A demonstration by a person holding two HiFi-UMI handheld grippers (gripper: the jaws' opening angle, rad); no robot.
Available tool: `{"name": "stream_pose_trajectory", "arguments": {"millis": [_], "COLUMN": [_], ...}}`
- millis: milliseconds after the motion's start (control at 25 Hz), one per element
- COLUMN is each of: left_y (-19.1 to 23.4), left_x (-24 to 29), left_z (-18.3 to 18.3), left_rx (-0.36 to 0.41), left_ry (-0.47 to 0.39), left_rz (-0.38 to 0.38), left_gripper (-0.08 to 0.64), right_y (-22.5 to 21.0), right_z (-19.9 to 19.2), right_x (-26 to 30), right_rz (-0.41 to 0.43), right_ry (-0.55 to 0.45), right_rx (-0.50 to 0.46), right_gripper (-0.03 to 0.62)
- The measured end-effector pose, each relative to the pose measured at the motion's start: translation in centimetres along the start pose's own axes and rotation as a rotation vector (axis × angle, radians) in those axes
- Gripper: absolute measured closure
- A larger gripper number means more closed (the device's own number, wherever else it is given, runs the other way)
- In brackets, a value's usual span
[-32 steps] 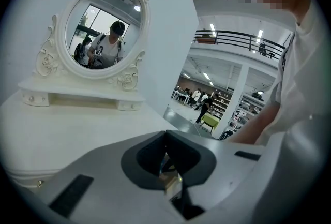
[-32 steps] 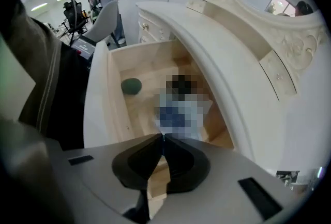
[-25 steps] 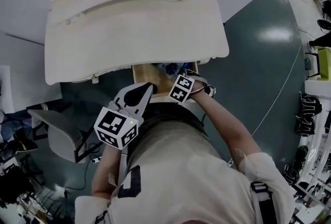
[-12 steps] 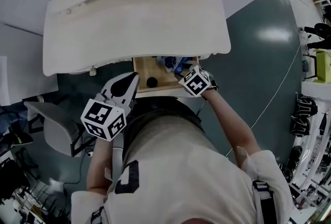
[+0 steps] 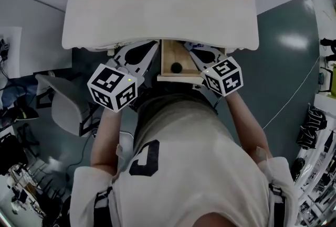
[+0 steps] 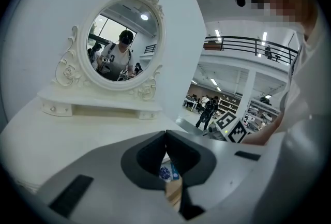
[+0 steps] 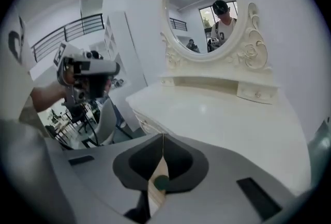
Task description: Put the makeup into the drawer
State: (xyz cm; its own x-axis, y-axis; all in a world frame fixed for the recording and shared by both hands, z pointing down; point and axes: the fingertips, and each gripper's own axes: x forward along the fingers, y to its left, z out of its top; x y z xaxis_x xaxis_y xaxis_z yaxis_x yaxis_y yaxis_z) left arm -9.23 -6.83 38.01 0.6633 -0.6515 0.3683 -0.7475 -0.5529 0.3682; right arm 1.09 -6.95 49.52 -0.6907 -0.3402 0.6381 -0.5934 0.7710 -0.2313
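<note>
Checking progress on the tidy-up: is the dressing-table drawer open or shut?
Open: the drawer juts out below the tabletop, a dark round item visible inside.

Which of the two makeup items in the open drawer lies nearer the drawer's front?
The small dark round piece, alone on the bare wood of the wooden drawer near its front. The blue-and-white patterned packet sits at the back.

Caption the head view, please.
Left hand-held gripper and right hand-held gripper, both shut, flank the open drawer holding a dark round item.
</note>
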Motion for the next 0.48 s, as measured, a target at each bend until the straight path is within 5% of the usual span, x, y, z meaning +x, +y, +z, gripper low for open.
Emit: {"name": "stream_pose_trajectory", "arguments": {"millis": [200,480], "left_y": [0.2,-1.3], "left_x": [-1.2,-2.8], "left_z": [0.1,-0.5], "left_rx": [0.006,0.0], "left_ry": [-0.021,-0.034], "left_rz": [-0.025,-0.149], "left_gripper": [0.529,0.529], "right_y": [3.1,6.1], "right_z": [4.6,8.5], "right_x": [-0.7,-1.3], "right_rz": [0.107,0.109], "right_ry": [-0.143,-0.257], "right_rx": [0.081,0.149], "right_gripper": [0.563,0.563]}}
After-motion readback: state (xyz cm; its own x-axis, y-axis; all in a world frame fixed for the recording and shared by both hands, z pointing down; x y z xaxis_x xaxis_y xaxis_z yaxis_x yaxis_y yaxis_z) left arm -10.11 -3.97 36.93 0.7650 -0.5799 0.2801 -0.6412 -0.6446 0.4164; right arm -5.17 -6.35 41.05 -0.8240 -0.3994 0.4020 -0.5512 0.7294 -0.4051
